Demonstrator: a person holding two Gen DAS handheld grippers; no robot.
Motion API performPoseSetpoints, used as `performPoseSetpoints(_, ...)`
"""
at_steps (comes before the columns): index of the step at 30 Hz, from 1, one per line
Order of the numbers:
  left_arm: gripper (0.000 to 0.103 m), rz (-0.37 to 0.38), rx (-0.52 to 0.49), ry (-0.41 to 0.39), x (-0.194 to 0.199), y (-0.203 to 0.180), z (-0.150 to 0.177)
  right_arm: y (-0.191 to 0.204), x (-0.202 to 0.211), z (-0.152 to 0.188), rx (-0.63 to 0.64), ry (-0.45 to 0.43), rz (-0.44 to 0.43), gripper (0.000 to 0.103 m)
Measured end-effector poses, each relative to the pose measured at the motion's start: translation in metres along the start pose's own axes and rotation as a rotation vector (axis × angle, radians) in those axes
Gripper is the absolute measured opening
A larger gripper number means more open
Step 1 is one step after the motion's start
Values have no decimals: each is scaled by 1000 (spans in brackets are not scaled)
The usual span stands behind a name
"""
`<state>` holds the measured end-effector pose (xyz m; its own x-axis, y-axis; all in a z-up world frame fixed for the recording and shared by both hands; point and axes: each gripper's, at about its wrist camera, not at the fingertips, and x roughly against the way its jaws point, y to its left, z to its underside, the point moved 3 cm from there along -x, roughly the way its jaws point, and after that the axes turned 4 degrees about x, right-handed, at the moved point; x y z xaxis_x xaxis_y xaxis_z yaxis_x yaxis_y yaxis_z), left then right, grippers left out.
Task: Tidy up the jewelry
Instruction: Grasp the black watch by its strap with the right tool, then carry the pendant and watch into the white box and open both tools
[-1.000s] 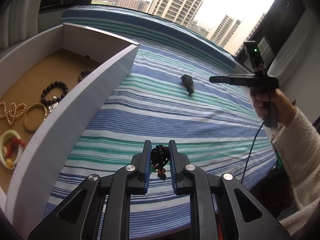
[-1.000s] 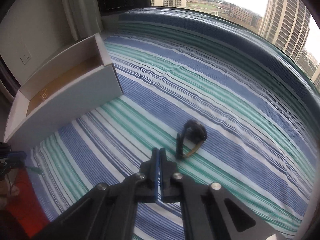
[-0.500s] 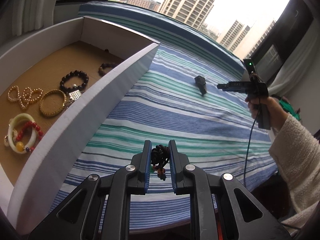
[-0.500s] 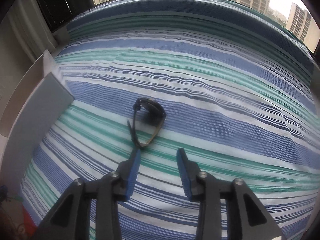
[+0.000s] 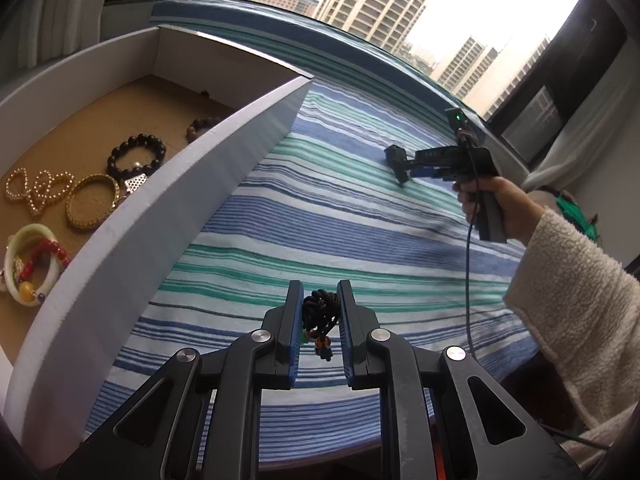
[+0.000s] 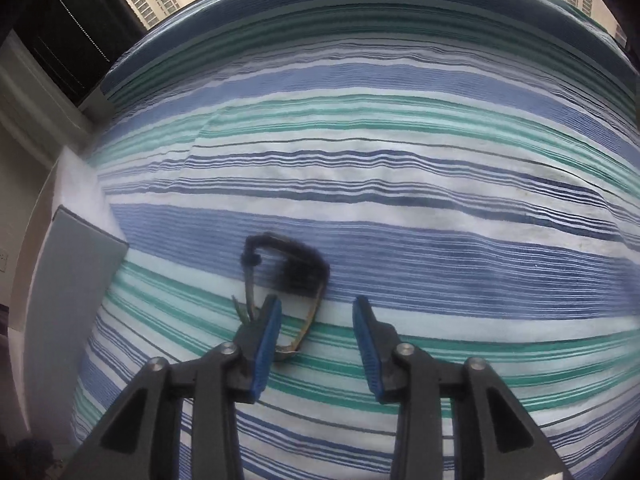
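While the left tongs (image 5: 319, 312) grip a dark corded bracelet (image 5: 318, 318) beside the white box (image 5: 168, 216), the right tongs (image 6: 316, 316), spread wide, straddle a wristwatch (image 6: 296, 272) on the striped bed (image 6: 440, 184), likely about to close.

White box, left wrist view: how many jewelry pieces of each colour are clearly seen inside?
Gold bead chain and gold bangle: 2
Black bead bracelet: 1
Brown bead bracelet: 1
Red bead bracelet: 1
White bangle: 1
Silver square charm: 1
Total: 7
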<state>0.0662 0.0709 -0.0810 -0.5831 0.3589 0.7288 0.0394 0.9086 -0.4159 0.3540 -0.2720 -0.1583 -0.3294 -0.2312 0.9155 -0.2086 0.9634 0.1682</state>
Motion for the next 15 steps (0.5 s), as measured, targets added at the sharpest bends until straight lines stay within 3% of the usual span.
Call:
performPoseSetpoints(2,15,-1,-3,-3,3,0,0,7,-3,-1,18,-26,54,23)
performPoseSetpoints(3,15,-3,-2,-3,5,1,0,11,-3,-2,21,-23,44,8)
performPoseSetpoints(4,15,-3,-1,-5,7,2,0,12,1,-2,8,-34,38,5)
performPoseSetpoints(9,15,44,29,-42,35,3,-12,22,42,2,35,-109,23,5)
performPoseSetpoints(15,15,110,45,-154,97,1,-37,41,113,5,85,-204,-43,5)
